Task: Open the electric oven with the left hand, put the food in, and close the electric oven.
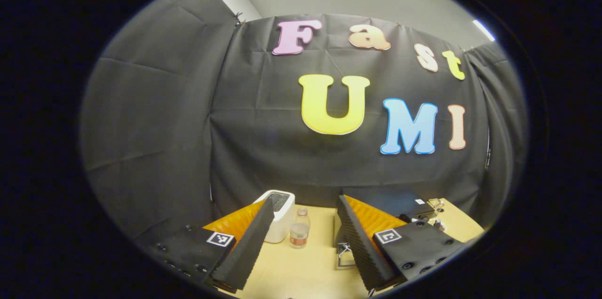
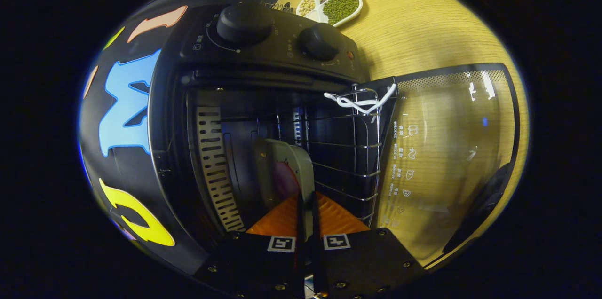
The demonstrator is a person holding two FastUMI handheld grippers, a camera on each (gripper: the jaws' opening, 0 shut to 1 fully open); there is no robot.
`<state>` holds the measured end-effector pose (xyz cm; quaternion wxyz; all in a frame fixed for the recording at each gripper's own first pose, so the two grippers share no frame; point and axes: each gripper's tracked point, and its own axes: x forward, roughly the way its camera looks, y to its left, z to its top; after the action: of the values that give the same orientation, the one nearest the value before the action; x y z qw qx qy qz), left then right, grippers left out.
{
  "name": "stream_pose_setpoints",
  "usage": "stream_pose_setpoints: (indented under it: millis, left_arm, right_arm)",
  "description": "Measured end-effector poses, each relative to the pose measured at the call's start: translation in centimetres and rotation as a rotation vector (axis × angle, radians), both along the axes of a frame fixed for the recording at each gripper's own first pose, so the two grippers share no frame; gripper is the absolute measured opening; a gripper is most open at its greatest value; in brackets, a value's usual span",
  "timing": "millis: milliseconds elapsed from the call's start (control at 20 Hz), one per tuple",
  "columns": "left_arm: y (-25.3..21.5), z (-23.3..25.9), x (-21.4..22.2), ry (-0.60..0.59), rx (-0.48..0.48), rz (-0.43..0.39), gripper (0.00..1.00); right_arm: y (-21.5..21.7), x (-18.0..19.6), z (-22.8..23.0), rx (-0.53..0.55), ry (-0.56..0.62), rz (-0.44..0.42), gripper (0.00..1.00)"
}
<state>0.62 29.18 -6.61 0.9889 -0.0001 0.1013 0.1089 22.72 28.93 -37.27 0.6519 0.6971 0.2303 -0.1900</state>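
In the right gripper view the black electric oven (image 2: 263,47) stands open, its glass door (image 2: 447,148) swung fully down onto the wooden table. My right gripper (image 2: 306,198) is shut on the rim of a pale plate (image 2: 277,162) carrying a purple piece of food (image 2: 284,179). The plate is inside the oven cavity, beside the wire rack (image 2: 348,148). In the left gripper view my left gripper (image 1: 305,202) hangs open and holds nothing, raised above the table and facing the booth wall. Part of the oven (image 1: 392,201) shows behind its right finger.
A white divided dish of beans (image 2: 331,2) lies on the table beyond the oven. In the left gripper view a white appliance (image 1: 281,216) and a small clear jar (image 1: 300,229) stand at the back of the table (image 1: 301,271). Small glass items (image 1: 435,205) sit by the oven.
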Motion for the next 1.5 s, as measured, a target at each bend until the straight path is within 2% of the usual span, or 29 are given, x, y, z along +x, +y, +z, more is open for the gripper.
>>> stream_pose_setpoints:
  millis: [50,150,200,250,350,400,450,550,700,850,950,1100,1300,1500]
  left_arm:
    - [-0.4,0.0,0.2,0.000,-0.004,-0.003,0.98]
    - [-1.5,0.3,0.7,-0.009,-0.007,-0.021,0.93]
    - [-2.2,0.4,0.9,-0.015,-0.006,-0.031,0.98]
    - [-2.9,0.2,1.3,-0.019,-0.006,-0.042,0.98]
    - [-4.4,0.2,1.9,-0.024,-0.009,-0.064,0.98]
    - [-5.1,0.1,2.0,-0.026,-0.013,-0.076,0.98]
    - [-5.9,0.0,2.4,-0.029,-0.016,-0.087,0.98]
    - [-7.3,-0.1,2.9,-0.034,-0.021,-0.109,0.88]
    - [-8.8,0.1,3.4,-0.040,-0.020,-0.132,0.98]
    - [-10.4,0.1,3.5,-0.044,-0.020,-0.145,0.98]
    - [-11.6,0.2,3.5,-0.045,-0.027,-0.153,0.98]
    - [-13.6,0.5,3.7,-0.050,-0.008,-0.169,0.98]
    - [-17.1,1.3,3.3,-0.058,-0.011,-0.199,0.98]
    - [-20.7,2.7,2.6,-0.082,-0.019,-0.229,0.98]
  right_arm:
    - [0.3,0.0,0.3,0.011,-0.014,0.017,0.08]
    - [0.3,-0.3,1.4,0.006,-0.047,0.052,0.12]
    - [0.5,-0.7,1.8,-0.006,-0.057,0.098,0.18]
    - [0.9,-1.2,1.9,-0.022,-0.046,0.146,0.22]
    - [1.1,-2.6,2.2,-0.073,-0.028,0.241,0.38]
    - [0.7,-3.3,2.5,-0.113,-0.030,0.280,0.39]
    - [1.0,-5.2,3.3,-0.166,-0.023,0.325,0.41]
    - [0.2,-6.8,4.2,-0.271,-0.036,0.419,0.42]
    - [-1.9,-9.3,6.0,-0.460,-0.078,0.586,0.44]
    - [-5.4,-11.6,9.1,-0.698,-0.156,0.704,0.45]
    - [-8.0,-11.3,11.2,-0.815,-0.216,0.740,0.44]
    - [-10.6,-12.5,15.8,-0.956,-0.297,0.751,0.44]
    - [-14.0,-14.3,23.2,-1.168,-0.411,0.709,0.44]
    - [-16.9,-17.6,31.2,-1.318,-0.540,0.639,0.44]
